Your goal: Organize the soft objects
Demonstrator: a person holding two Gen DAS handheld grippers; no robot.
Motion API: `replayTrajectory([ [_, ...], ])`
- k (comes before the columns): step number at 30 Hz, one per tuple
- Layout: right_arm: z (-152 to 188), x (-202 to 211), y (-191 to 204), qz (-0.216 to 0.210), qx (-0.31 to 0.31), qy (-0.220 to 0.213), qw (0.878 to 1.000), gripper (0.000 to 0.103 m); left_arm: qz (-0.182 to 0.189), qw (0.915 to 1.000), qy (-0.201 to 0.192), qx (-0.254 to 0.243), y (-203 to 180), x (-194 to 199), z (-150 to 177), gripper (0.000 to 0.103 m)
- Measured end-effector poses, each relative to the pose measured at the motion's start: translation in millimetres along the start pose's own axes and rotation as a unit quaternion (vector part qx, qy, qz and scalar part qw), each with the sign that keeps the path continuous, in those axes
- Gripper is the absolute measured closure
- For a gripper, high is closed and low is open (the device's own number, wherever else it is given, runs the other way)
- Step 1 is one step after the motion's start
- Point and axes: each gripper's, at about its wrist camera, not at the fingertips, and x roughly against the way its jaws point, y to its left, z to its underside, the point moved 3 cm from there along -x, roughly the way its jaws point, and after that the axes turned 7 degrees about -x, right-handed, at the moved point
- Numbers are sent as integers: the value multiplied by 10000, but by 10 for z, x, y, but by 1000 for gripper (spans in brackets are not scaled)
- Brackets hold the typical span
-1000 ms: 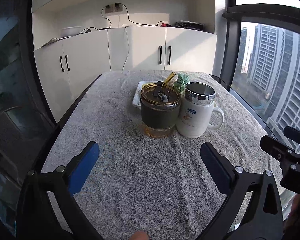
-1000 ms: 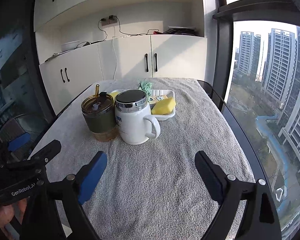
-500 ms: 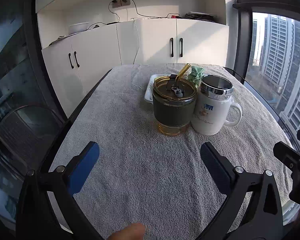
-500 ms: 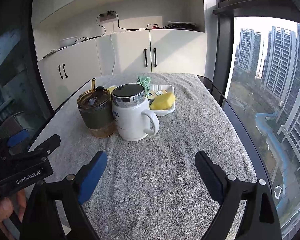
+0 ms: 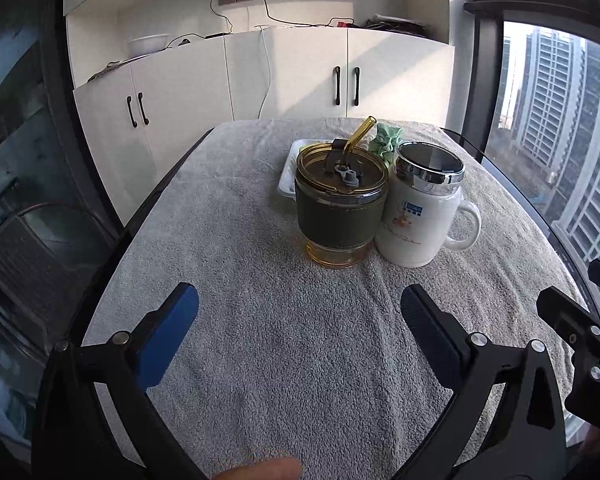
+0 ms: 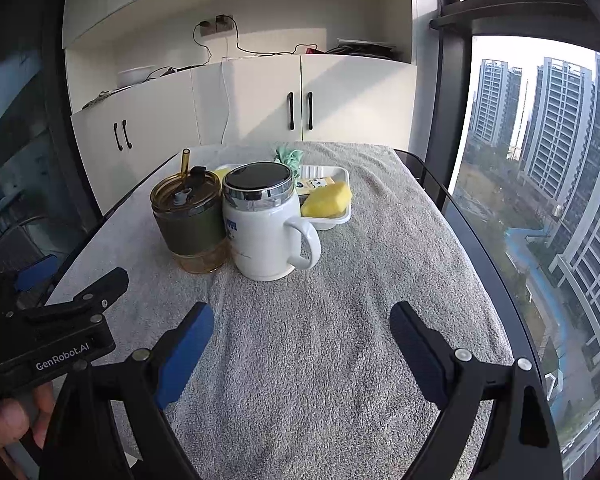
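A grey towel (image 6: 320,360) covers the worktop (image 6: 480,248). At its left side, the left gripper (image 5: 299,322) hovers over bare towel with its jaws wide and nothing between them. A fingertip (image 5: 264,470) shows at the bottom edge of the left wrist view. Ahead stands an amber glass tumbler (image 6: 190,224) with a dark green sleeve, a lid and a straw. Touching or just beside it on the right is a white mug (image 6: 266,228) with a chrome-rimmed lid, its handle pointing right. These two stand in front of a white tray (image 6: 336,218) and hide most of it from the left wrist view. In the tray lies a yellow sponge (image 6: 327,199), soft-edged and blocky, with a printed packet (image 6: 314,184) just behind it. A pale green crumpled cloth (image 6: 290,157) sits at the tray's far side. On the right, the right gripper (image 6: 302,330) hangs over the towel with its jaws wide and empty.
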Motion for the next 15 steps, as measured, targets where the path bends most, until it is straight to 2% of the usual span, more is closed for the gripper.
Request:
replayTrajectory([
  [15, 17, -19, 29, 8, 40, 23, 10000, 11, 17, 10000, 53, -12, 14, -31, 6, 0],
])
